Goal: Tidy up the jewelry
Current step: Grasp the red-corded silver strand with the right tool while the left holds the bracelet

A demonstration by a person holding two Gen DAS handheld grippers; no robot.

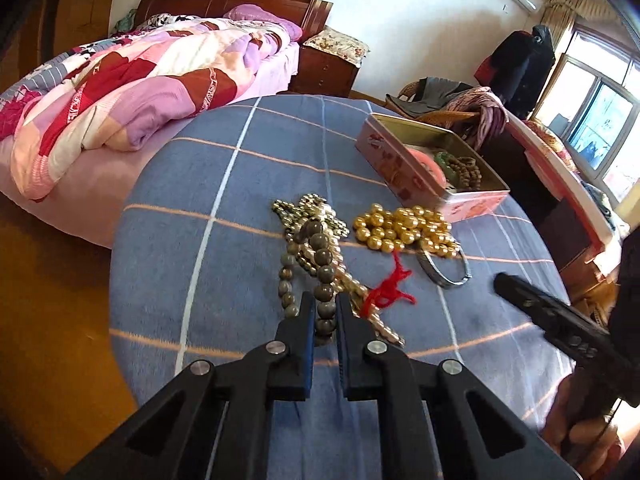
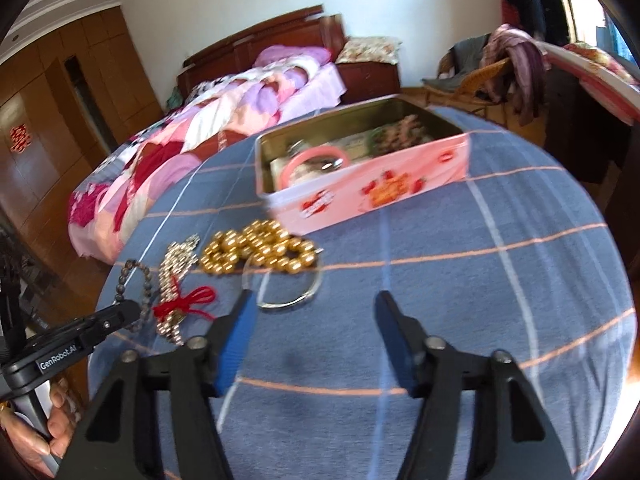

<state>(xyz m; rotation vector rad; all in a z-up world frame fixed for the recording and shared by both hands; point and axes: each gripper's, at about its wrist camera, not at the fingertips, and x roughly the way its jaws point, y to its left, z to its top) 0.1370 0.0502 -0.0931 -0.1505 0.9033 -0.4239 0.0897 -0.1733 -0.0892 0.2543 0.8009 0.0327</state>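
Note:
My left gripper [image 1: 325, 307] is shut on a grey-brown bead bracelet [image 1: 322, 258] that lies on the blue cloth, over a pale gold chain [image 1: 316, 208] with a red thread tassel [image 1: 390, 292]. To the right lie a heap of gold beads [image 1: 400, 228] and a silver bangle [image 1: 448, 283]. The open pink tin [image 1: 400, 176] behind them holds more jewelry. In the right wrist view my right gripper [image 2: 314, 300] stands open above the cloth with nothing pressed between its pads. The bangle [image 2: 280, 306] lies just beyond its left fingertip, with the gold beads [image 2: 256, 250] and the tin [image 2: 380, 188] farther back.
A round table with a blue plaid cloth [image 1: 240, 240] carries everything; its edge curves close on the left. A bed with a patchwork quilt [image 1: 120, 80] stands behind on the left. A chair with clothes [image 1: 460, 100] is behind the tin. A hand [image 2: 52, 428] holds the left gripper.

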